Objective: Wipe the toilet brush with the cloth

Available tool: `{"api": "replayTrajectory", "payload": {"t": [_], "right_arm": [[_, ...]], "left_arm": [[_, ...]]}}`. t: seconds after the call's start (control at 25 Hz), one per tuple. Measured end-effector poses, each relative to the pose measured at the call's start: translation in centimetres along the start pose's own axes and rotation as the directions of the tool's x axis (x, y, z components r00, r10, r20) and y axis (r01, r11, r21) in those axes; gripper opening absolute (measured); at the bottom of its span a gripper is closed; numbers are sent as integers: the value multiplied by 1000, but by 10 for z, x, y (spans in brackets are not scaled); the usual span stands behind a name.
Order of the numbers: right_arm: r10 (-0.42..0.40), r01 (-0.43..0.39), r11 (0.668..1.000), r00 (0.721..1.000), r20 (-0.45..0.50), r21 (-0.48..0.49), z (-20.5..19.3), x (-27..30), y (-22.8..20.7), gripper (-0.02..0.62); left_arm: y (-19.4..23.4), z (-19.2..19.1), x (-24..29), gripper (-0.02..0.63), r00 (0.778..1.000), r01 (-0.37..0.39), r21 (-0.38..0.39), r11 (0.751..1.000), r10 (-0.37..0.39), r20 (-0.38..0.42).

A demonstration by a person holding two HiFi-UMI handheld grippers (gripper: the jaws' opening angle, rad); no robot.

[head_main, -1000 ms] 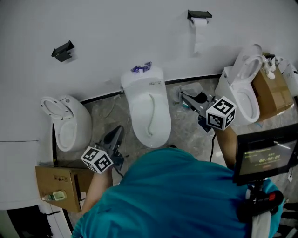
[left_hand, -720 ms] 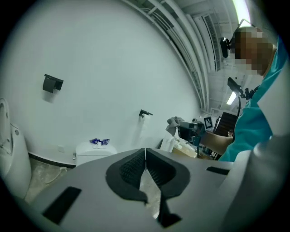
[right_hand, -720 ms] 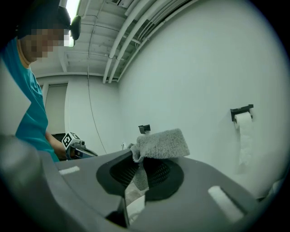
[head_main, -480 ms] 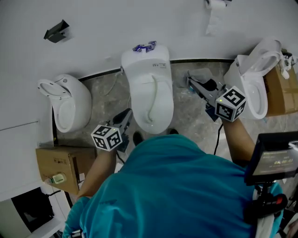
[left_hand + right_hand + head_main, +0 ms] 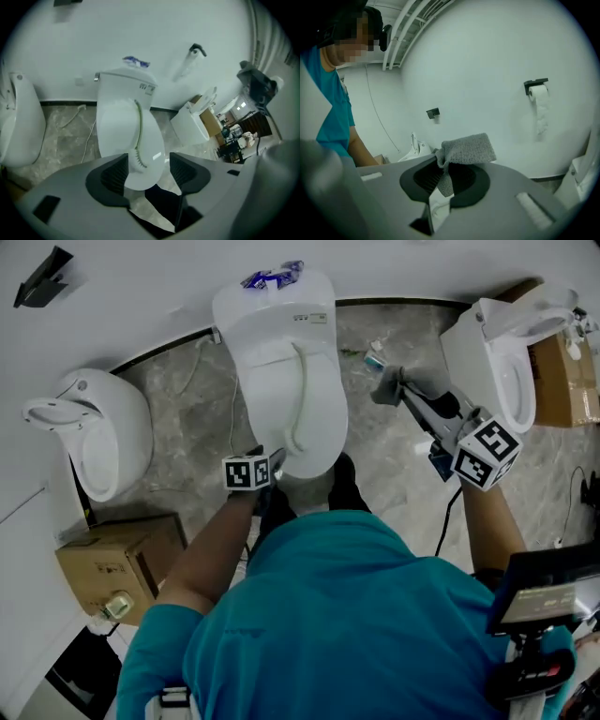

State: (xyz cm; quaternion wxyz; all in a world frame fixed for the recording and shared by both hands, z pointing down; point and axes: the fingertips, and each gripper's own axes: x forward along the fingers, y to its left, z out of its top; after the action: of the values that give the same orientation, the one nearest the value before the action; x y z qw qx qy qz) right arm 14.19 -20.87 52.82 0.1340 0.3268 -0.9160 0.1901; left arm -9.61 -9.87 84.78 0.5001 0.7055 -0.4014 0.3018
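Observation:
A thin green-and-white toilet brush lies lengthwise on the closed lid of the middle toilet. My left gripper hangs at the lid's front edge, pointing steeply down. Its jaws are opening and hold nothing. In the left gripper view the brush lies beyond the gap of the left gripper. My right gripper is over the floor to the right of that toilet, shut on a grey cloth. The cloth folds out over the right gripper's jaws.
A second toilet stands at the left and a third at the right. Cardboard boxes sit at the lower left and far right. A blue packet lies on the cistern. A paper roll hangs on the wall.
The left gripper has dropped from beside the middle toilet to the front edge of its lid and its jaws have parted. The right gripper with the cloth has sunk a little. The head view tilted down.

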Motion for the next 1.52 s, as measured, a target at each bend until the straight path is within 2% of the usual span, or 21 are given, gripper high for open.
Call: {"api": "replayTrajectory", "payload": {"t": [0.16,0.44,0.56,0.8,0.88,0.96,1.04,1.16,1.24,1.32,1.44,1.52], "right_arm": [[-27,29,999,998,-56,30,-36,0,-22,35],[-74,89,992,984,-160,88,-97,-30,-65,35],[-85,109,987,978,-191,116,-118,-42,-76,35],[-91,126,980,971,-221,153,-141,-51,-86,35],[-99,138,977,969,-226,163,-142,-54,-90,35],[-107,147,975,967,-230,166,-141,-55,-93,35],[-110,151,975,966,-233,165,-138,-55,-93,35],[-113,152,975,967,-230,162,-127,-52,-87,35],[-112,144,979,972,-208,147,-114,-45,-81,35],[-102,126,984,978,-180,126,-99,-35,-73,35],[-79,91,992,988,-133,91,-66,-18,-57,35],[-59,65,996,994,-91,57,-38,-8,-46,35]], "left_arm": [[29,-26,72,322,997,-48,-156,987,37,-72],[55,-50,154,402,978,-174,-258,950,136,-161],[58,-59,175,403,964,-220,-252,942,171,-202],[71,-61,195,395,917,-343,-159,926,294,-270],[78,-57,192,365,894,-387,-85,918,352,-276],[85,-52,188,328,885,-399,-49,915,371,-281],[86,-52,182,166,894,-366,-44,929,339,-293],[77,-49,166,161,924,-278,-46,959,254,-286],[70,-30,149,161,948,-225,-32,974,211,-237],[61,-1,125,161,967,-186,33,982,189,-170],[48,44,77,161,979,-171,183,968,188,-79],[40,78,37,161,979,-190,287,939,205,-20]]}}
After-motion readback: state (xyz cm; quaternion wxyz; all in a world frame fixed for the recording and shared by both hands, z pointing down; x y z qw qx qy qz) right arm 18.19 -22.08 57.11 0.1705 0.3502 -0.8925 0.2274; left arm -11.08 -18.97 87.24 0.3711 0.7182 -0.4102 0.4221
